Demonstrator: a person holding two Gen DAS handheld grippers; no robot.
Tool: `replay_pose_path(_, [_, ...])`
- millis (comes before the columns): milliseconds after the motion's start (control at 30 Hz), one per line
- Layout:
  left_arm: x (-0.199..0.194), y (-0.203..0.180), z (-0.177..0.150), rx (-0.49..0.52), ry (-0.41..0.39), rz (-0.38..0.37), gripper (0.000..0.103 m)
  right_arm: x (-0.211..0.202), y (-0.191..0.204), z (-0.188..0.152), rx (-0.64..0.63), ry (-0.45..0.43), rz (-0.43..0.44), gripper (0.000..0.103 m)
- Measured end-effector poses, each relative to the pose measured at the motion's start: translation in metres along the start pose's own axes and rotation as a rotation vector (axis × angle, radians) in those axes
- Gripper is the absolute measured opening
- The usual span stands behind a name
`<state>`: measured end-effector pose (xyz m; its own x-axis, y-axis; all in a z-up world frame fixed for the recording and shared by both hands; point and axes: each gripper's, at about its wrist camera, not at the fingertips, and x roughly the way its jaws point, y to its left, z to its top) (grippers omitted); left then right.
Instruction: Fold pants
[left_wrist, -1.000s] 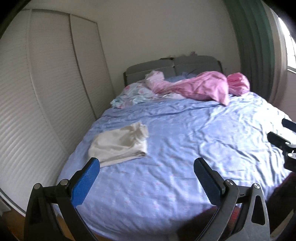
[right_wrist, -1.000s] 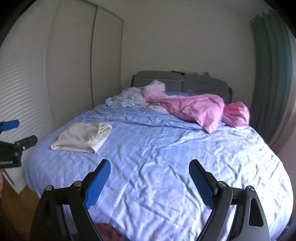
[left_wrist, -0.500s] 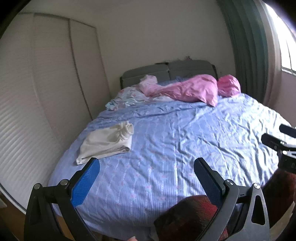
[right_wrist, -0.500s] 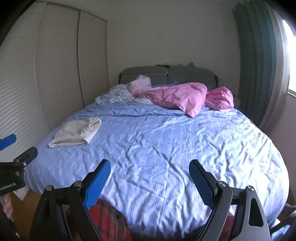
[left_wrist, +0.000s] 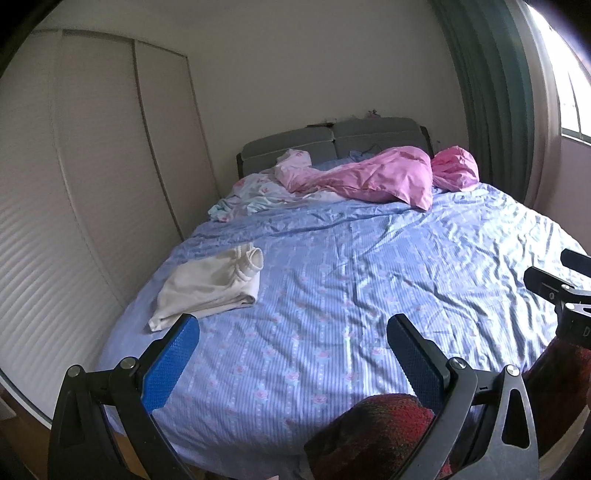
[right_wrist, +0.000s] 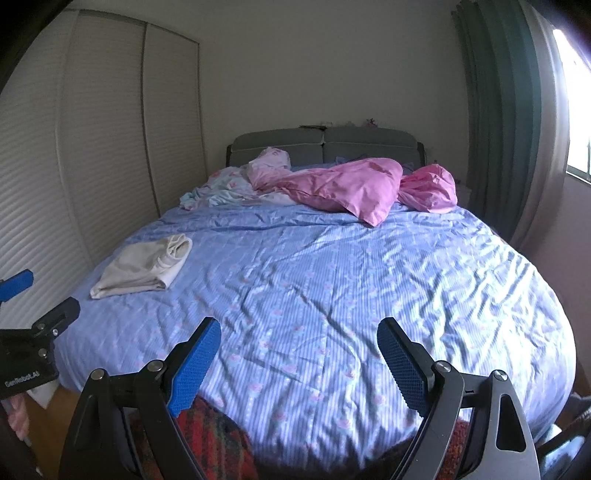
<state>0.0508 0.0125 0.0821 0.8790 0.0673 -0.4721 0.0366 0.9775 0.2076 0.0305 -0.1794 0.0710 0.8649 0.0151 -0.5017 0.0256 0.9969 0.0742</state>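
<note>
Backing off from the folded pants (left_wrist: 210, 286)

I'm holding the left tool (left_wrist: 291, 332) and right tool (right_wrist: 299, 334) wide open and empty; the bed (right_wrist: 332, 295) now looks farther off, so folding seems finished.

In the right wrist view, white letters "GenRobot.AI" stand on the black body of the left gripper (right_wrist: 22, 295) at nine o'clock. No other text is readable.
</note>
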Motion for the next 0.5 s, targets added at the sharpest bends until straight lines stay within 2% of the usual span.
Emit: replay_pose_path(500, [0.0013, 0.0085, -0.0003, -0.008, 0.000, -0.014, 0.103, -0.0025, -0.0018, 0.0023, 0.006, -0.005, -0.008, 0.087])
